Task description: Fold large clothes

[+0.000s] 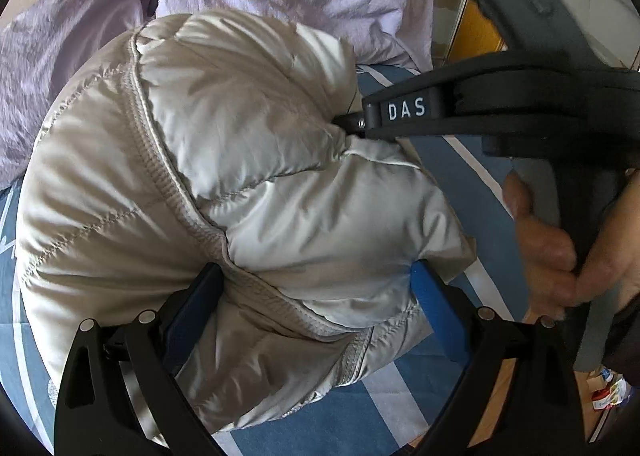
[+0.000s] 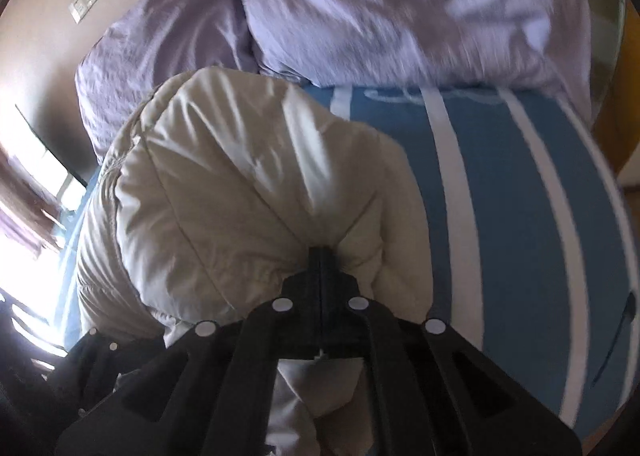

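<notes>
A beige quilted puffer jacket (image 1: 224, 159) lies bunched on the blue striped bed sheet (image 1: 348, 412). My left gripper (image 1: 314, 276) straddles a thick fold of it. The blue pads (image 1: 430, 296) stand wide apart and squeeze the padding, which bulges out above them. My right gripper (image 1: 352, 121) comes in from the right, held by a person's hand (image 1: 548, 252). In the right wrist view the jacket (image 2: 240, 195) puckers towards my right gripper (image 2: 322, 256), whose jaws are shut together on a pinch of its fabric.
A crumpled lilac duvet (image 2: 400, 7) is heaped at the back of the bed, right behind the jacket. Bare striped sheet (image 2: 520, 195) stretches to the right. The bed's edge and a wooden floor (image 1: 500, 396) lie at the lower right. A wall switch (image 2: 88, 1) is far left.
</notes>
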A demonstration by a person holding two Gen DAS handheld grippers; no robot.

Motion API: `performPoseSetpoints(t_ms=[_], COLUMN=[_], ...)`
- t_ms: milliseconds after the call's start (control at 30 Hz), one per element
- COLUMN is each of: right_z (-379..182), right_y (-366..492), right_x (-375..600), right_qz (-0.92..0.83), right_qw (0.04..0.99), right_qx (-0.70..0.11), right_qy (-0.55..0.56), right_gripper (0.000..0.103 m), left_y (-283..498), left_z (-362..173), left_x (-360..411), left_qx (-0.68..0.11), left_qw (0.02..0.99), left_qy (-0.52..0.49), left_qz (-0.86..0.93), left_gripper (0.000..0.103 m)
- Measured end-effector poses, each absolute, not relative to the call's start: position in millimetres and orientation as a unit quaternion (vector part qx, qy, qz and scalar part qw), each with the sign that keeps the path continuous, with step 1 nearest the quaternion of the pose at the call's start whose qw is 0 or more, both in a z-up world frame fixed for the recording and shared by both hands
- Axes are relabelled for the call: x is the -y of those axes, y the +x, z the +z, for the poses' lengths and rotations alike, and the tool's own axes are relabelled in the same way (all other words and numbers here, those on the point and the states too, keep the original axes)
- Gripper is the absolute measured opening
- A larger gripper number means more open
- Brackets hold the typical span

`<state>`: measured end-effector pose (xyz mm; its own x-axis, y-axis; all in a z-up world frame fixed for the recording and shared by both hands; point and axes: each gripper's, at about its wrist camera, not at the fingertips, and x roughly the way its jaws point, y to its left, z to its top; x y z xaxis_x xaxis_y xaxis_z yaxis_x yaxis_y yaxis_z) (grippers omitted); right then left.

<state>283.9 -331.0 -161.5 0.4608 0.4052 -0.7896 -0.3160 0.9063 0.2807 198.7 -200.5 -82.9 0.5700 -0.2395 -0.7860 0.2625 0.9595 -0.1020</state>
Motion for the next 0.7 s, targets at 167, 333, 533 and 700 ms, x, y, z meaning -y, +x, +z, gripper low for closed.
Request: performPoseSetpoints(t_ms=[167, 333, 533, 700], right_z=[-179.5, -193.6, -196.4, -196.9], right_y=[286.4, 288.2, 285.5, 280.4], right_x=[334.2, 333.8, 337.0, 341.2], right_qz=[0.211, 0.207, 0.209, 0.210], right_qw=[0.841, 0.834, 0.838, 0.843], right_qx=[-0.494, -0.506, -0.497, -0.488], right_qy=[0.065, 0.075, 0.080, 0.090], right_gripper=[0.001, 0.001, 0.001, 0.001], left_y=[197.0, 192.3, 193.1, 201.6], left_z=[-79.1, -70.1, -53.9, -40.3], left_x=[199.6, 199.4, 191.6, 183.4], left_qx=[-0.439, -0.430, -0.411, -0.401], left_qw=[0.886, 0.891, 0.902, 0.908], left_qy=[0.014, 0.016, 0.008, -0.004], left_qz=[-0.146, -0.145, -0.130, -0.119], left_gripper=[0.095, 0.092, 0.092, 0.092])
